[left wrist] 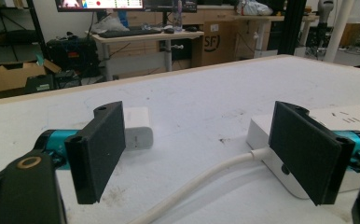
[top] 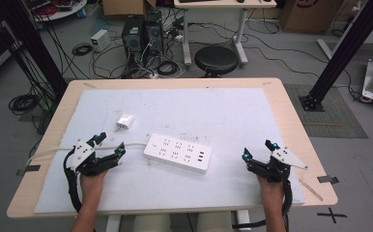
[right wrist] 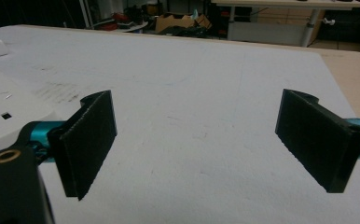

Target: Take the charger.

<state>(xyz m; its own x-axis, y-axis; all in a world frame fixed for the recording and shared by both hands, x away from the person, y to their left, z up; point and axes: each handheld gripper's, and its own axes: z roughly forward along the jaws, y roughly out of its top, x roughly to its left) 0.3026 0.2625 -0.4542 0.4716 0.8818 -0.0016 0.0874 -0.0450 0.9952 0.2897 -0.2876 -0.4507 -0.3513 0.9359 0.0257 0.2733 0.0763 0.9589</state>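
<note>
A white power strip (top: 177, 152) lies flat near the middle of the white mat (top: 213, 106), its white cable (top: 54, 152) running off to the left edge. A small white plug adapter (top: 125, 121) sits behind it on the left. My left gripper (top: 110, 145) rests at the front left, open, with the cable (left wrist: 201, 184) passing between its jaws and the strip's end (left wrist: 266, 140) just ahead. The adapter (left wrist: 137, 132) shows beyond its left jaw. My right gripper (top: 258, 151) stands open at the front right over bare mat, with the strip (right wrist: 5, 109) off to its left.
The wooden table's edge (top: 300, 125) frames the mat. Behind the table stand a black stool (top: 216, 60), computer towers (top: 134, 33) and tangled floor cables. Black frame posts (top: 341, 46) rise at both sides.
</note>
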